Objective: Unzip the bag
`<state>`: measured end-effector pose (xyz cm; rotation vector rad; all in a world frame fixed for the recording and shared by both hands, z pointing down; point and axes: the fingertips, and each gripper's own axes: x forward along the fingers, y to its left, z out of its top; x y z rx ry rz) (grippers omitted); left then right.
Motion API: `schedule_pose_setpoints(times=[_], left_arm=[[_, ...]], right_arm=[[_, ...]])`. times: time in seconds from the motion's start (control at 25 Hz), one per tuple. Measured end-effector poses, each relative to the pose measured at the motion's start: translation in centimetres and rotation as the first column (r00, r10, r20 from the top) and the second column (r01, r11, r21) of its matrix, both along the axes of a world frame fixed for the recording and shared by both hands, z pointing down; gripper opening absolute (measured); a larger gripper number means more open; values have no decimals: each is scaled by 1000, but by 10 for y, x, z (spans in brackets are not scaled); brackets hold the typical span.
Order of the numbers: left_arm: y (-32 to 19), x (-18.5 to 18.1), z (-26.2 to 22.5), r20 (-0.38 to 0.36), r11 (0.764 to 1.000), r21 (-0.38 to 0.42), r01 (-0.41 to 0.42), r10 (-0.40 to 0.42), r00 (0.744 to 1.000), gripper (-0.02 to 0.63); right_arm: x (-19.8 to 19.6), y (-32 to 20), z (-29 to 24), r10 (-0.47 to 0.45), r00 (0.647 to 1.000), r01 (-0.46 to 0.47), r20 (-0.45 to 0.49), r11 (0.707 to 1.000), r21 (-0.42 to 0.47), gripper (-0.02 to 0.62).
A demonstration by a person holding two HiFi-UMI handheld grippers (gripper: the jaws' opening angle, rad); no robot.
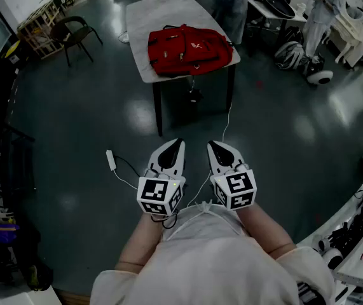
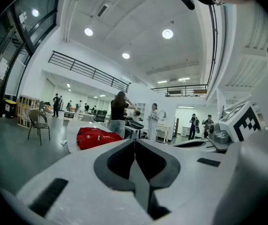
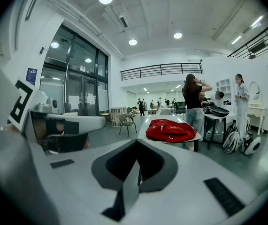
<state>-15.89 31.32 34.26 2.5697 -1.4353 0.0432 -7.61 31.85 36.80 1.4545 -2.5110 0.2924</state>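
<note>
1. The red backpack (image 1: 187,49) lies flat at the near end of the table (image 1: 168,8). Its long axis runs along the near edge, with one end by the near right corner. It appears closed and its contents are unseen (zip pull too small to locate).
2. The left gripper (image 1: 176,146) and the right gripper (image 1: 216,147) both have their jaws together, with nothing between them.
3. Both grippers are side by side, well apart from the table, with the backpack straight ahead. Neither is meaningfully nearer.

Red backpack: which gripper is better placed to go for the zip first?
Right, but only just. Left gripper and right gripper are both shut, empty, far from the table; the right gripper view shows the red backpack whole, the left only partly.
</note>
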Motion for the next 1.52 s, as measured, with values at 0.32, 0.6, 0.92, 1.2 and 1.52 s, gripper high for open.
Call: schedule_pose_setpoints(times=[0.32,0.6,0.92,1.2,1.52], left_arm=[[-10,-2,0,1,1000,-4,2,-2,1000,20],[-13,-3,11,-30,999,-45,8,-9,1000,20],[-47,12,31,-31,997,-79,22,-24,999,20],[-108,36,33,-27,996,-66,66,-68,997,20],[-198,80,39,-11,988,-81,132,-134,991,20]], right_arm=[[-1,-9,1,-4,1000,4,-1,1000,-8,28],[8,-14,13,40,999,-39,10,998,-51,28],[26,-53,39,35,999,-33,26,995,-96,28],[52,-123,46,-18,998,24,52,993,-119,28],[95,-222,50,-92,995,98,47,984,-147,29]])
